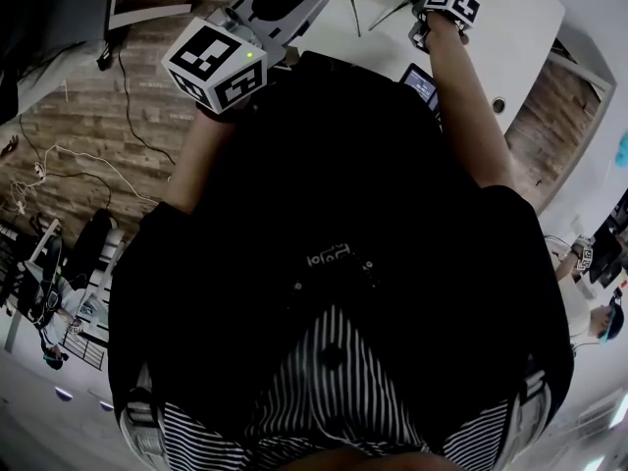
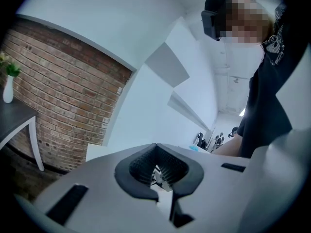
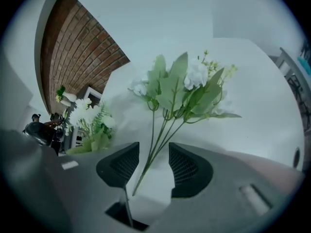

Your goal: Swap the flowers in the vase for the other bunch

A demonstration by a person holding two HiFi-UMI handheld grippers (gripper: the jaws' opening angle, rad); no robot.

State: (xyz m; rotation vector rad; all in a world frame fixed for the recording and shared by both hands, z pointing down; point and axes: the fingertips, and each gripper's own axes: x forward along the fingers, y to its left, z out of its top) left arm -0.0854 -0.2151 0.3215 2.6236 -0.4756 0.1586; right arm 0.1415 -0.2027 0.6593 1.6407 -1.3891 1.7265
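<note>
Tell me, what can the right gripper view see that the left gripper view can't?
Only the right gripper view: a bunch of white flowers on the white table, stems between the open right claw, and a second bunch behind. Only the left gripper view: the shut left claw, a person in black, a small white vase on a dark table. Both: a brick wall.

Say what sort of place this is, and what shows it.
Probably an indoor office or workshop: brick wall, white table bearing a bunch of flowers, cables trailing over the floor.
</note>
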